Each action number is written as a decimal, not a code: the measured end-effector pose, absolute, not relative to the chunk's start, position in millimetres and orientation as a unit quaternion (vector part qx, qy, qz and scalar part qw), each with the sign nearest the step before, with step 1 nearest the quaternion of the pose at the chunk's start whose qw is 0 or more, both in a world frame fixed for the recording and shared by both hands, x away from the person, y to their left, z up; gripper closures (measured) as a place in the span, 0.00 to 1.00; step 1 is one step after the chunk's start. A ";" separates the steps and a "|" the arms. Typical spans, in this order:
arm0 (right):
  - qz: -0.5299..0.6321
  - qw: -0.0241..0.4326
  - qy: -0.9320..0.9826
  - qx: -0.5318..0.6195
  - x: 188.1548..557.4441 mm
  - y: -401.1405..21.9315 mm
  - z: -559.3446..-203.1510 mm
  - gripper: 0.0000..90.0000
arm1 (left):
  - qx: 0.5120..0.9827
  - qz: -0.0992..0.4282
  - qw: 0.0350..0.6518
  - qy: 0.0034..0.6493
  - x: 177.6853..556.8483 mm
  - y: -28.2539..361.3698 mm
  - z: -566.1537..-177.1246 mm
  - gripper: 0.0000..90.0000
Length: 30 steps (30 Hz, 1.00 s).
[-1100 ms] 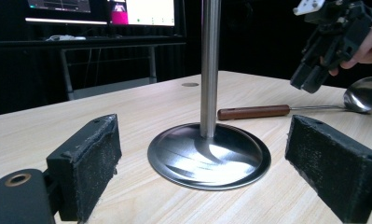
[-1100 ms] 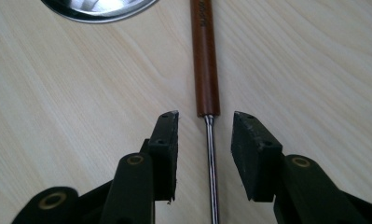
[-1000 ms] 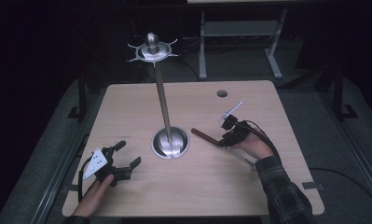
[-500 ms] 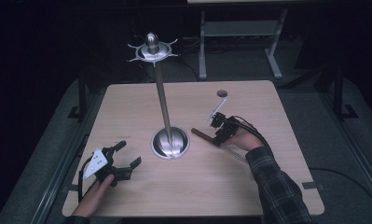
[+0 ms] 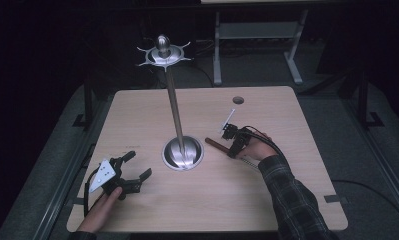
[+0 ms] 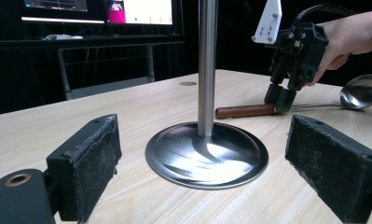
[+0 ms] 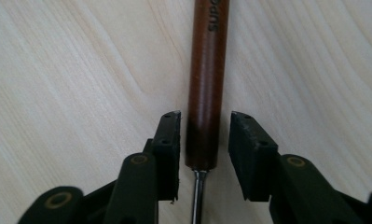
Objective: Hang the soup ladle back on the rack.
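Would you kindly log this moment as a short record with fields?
Table: pale wood.
Stand: steel pole on a round base, centre.
Ladle: lies flat, brown handle toward the stand.
Right gripper: jaws have just been closing astride the handle's end, small gaps remain.
Left gripper: open, holds nothing, near corner.

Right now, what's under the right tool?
The ladle lies on the table. Its brown wooden handle sits between the right tool jaws, which have just been closing, gaps still showing. Table beneath the handle is covered.
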State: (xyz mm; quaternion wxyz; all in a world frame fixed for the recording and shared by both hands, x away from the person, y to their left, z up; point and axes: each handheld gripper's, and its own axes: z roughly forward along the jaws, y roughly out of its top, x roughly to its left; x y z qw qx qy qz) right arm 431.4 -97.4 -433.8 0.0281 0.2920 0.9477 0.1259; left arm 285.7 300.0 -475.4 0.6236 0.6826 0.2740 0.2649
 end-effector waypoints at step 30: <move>0.122 0.029 0.944 0.305 430.2 -99.4 -431.3 0.82 | 0.682 0.264 0.624 0.274 285.8 300.2 -475.4 0.11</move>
